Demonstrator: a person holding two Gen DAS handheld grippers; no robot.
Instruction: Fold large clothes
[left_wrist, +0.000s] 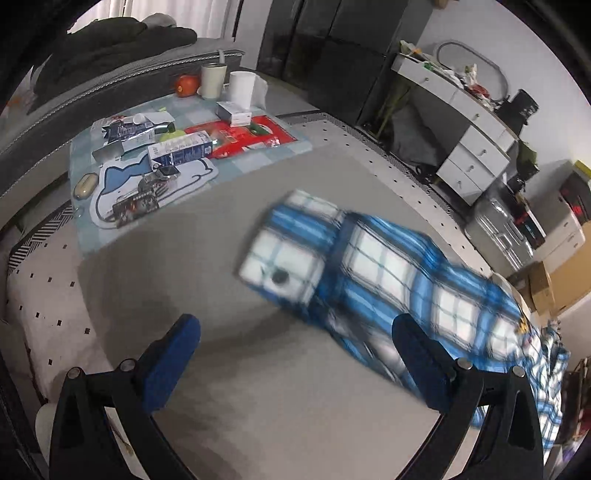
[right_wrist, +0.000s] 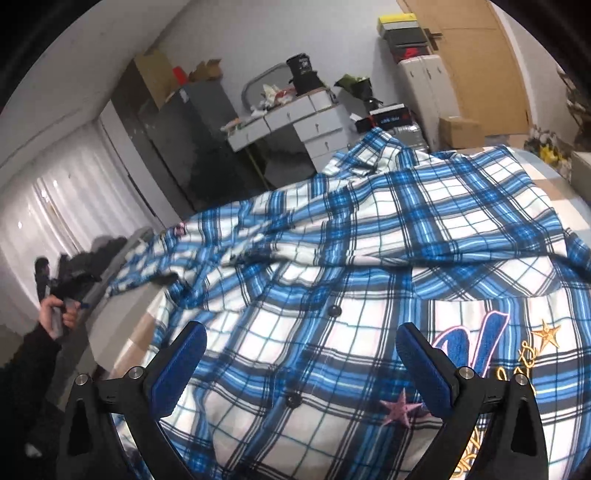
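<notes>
Grey bed (left_wrist: 221, 266) carries the plaid shirt (right_wrist: 369, 258), lying under both hand-held grippers, left (left_wrist: 295, 363) and right (right_wrist: 301, 363), jaws spread, empty.

soft plaid cloth shirt (right_wrist: 369, 258), textured blue fingers (right_wrist: 184, 365)

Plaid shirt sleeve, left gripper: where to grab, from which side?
Pinch the cuff, coming from the near side over the bare grey cover. The sleeve lies stretched out flat, its cuff end free. The left gripper is open and faces it.
</notes>
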